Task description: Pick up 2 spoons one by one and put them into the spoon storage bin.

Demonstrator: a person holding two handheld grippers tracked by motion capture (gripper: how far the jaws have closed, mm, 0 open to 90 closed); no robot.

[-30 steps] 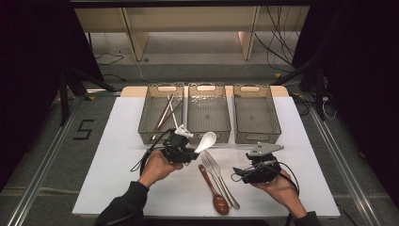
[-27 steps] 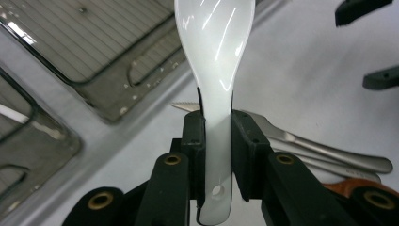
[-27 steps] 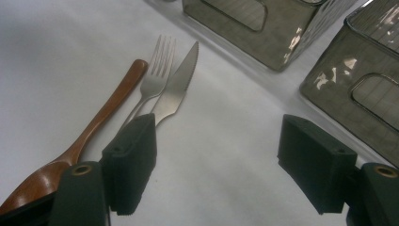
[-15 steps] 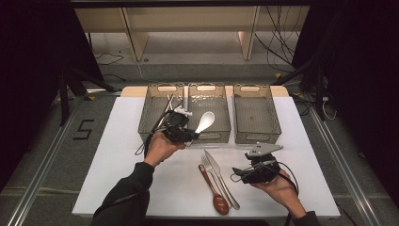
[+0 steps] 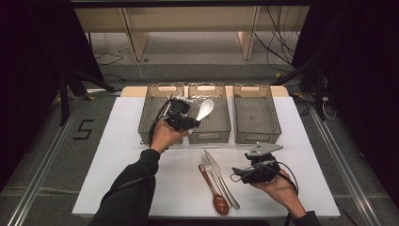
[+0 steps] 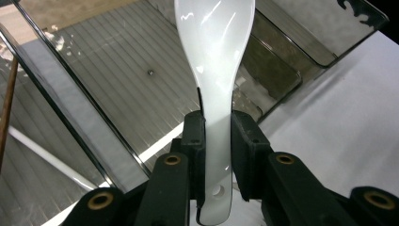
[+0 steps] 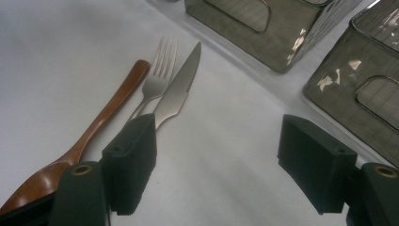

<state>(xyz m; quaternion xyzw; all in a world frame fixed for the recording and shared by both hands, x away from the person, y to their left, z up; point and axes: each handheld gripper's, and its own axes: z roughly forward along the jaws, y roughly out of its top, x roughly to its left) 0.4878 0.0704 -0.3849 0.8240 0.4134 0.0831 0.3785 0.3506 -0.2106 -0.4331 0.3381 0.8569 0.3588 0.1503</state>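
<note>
My left gripper (image 5: 190, 123) is shut on the handle of a white ceramic spoon (image 5: 204, 108), holding it in the air over the middle smoked-plastic bin (image 5: 209, 134). In the left gripper view the spoon (image 6: 215, 61) runs up from between the pads, its bowl above the ribbed bin floor (image 6: 127, 80). My right gripper (image 5: 238, 173) rests low at the right front of the white table, jaws wide open with nothing between them (image 7: 219, 160). A wooden spoon (image 5: 214, 190), a metal fork (image 5: 210, 170) and a knife (image 5: 221, 178) lie side by side left of it.
Three bins stand in a row at the table's far edge: the left one (image 5: 146, 125) holds long utensils, the right one (image 5: 256, 134) looks bare inside. The white table top (image 5: 117, 155) has free room at front left. Dark floor and cables surround the table.
My left hand has carried the white spoon away from the table's middle, up and toward the middle bin. The right gripper has stayed where it was.
</note>
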